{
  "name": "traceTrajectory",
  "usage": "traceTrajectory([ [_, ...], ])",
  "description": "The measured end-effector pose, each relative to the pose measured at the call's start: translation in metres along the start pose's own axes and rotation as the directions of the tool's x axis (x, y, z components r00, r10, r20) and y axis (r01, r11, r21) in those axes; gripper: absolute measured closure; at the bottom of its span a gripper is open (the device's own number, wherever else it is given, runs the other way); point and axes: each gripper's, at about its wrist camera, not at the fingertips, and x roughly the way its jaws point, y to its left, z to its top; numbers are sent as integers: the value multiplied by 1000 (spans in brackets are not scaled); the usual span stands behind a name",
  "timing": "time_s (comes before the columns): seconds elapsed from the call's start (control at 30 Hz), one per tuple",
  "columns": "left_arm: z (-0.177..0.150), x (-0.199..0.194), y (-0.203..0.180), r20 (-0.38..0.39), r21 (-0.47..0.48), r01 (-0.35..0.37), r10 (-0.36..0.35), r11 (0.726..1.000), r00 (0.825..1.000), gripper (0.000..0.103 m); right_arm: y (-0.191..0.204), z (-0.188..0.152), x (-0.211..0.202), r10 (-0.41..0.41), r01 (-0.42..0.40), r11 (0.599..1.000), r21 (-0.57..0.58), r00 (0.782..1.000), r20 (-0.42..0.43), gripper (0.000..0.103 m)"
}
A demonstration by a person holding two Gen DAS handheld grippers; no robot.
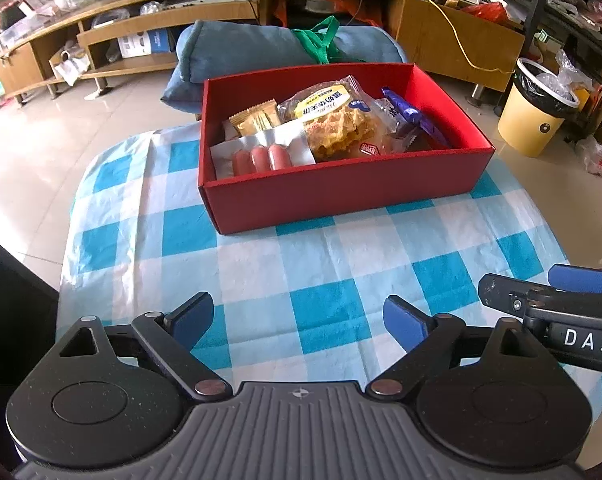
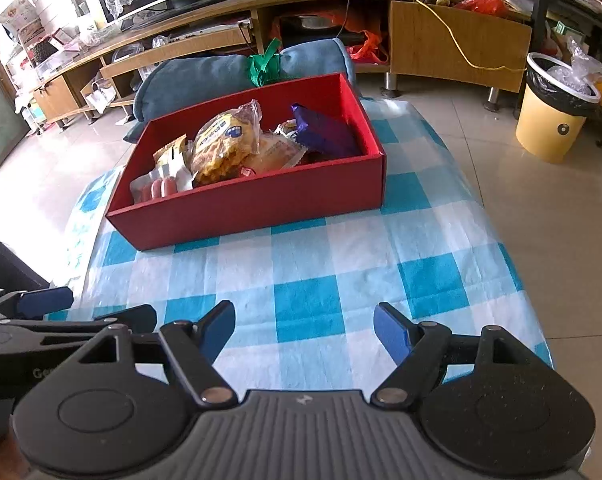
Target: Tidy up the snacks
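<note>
A red cardboard box stands on the blue-and-white checked cloth at the far side of the table. In it lie a pack of pink sausages, a small yellow packet, a clear bag of waffle biscuits and a purple wrapper. My left gripper is open and empty over the near cloth. My right gripper is open and empty beside it, and its fingers show at the right edge of the left wrist view.
The checked cloth covers a small table. A blue cushion with a green bag lies behind the box. A yellow bin stands on the floor at right. Wooden shelving runs along the back.
</note>
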Motion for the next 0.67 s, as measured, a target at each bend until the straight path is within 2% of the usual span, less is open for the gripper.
traceTrajectory([
  [0.67, -15, -11, -2, 17, 23, -1, 0, 1000, 1000, 8, -1, -12, -11, 16, -16, 1000, 5, 1000, 5, 28],
])
